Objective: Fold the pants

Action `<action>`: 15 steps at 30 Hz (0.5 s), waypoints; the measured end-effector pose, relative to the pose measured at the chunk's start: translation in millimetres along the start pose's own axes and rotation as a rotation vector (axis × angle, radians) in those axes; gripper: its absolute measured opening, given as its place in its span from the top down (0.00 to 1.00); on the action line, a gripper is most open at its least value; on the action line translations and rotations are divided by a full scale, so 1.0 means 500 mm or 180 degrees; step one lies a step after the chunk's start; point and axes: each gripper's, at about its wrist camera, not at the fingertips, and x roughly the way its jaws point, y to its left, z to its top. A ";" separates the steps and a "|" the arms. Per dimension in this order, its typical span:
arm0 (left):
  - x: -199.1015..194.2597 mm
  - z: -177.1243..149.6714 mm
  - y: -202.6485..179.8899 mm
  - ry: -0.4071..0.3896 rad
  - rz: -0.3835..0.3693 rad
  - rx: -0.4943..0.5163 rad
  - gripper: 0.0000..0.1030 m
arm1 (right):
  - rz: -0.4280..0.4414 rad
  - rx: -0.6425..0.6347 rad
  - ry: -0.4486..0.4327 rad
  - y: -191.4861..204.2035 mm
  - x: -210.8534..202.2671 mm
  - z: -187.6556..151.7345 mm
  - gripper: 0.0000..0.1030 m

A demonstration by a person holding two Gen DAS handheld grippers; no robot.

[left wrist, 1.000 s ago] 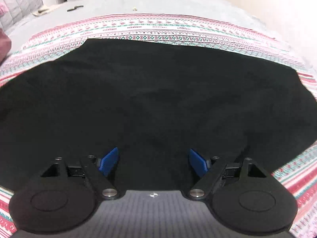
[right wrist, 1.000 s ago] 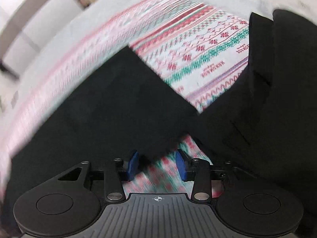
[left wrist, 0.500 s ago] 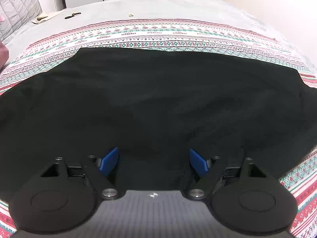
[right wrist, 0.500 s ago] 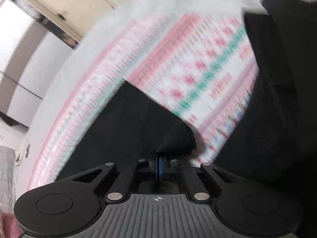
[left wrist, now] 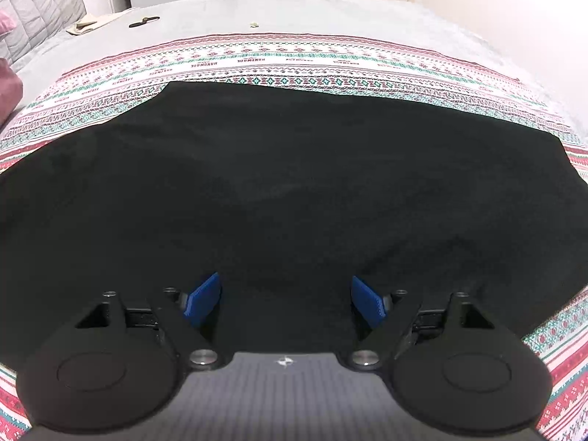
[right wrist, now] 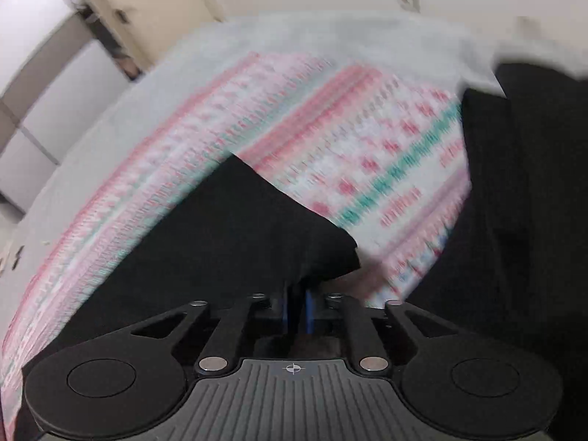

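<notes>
The left wrist camera sits low, close over the pants, looking level along its fingers across the blanket toward the far wall. The right wrist camera is tilted and blurred, looking down at a pants corner. Both views share pants and blanket.

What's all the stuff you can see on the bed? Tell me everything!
Black fabric pants: one, black, spread over the blanket.
Patterned woven blanket: one, red, green and white stripes, under the pants.
Grey bedspread: one, grey, beneath the blanket.
Small dark object: one, dark, far on the bedspread; too small to identify.
Left hand-held gripper: one, black with blue pads, open above the pants.
Right hand-held gripper: one, black, shut on a pants edge.
</notes>
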 end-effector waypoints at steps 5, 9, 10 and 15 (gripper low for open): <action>0.008 0.012 0.011 0.0008 -0.0008 -0.0051 0.04 | 0.0108 0.0142 0.0008 -0.010 0.012 -0.008 0.70; 0.017 0.018 0.015 0.0004 0.0004 -0.0089 0.04 | 0.0127 0.0092 -0.0143 0.000 -0.001 -0.009 0.99; 0.018 0.019 0.015 0.0003 0.0004 -0.0092 0.04 | 0.0183 0.0103 -0.0200 0.003 -0.008 -0.008 0.98; 0.023 0.009 -0.003 -0.0015 0.0047 0.0019 0.04 | 0.0147 -0.0121 -0.0553 0.049 -0.046 -0.012 0.99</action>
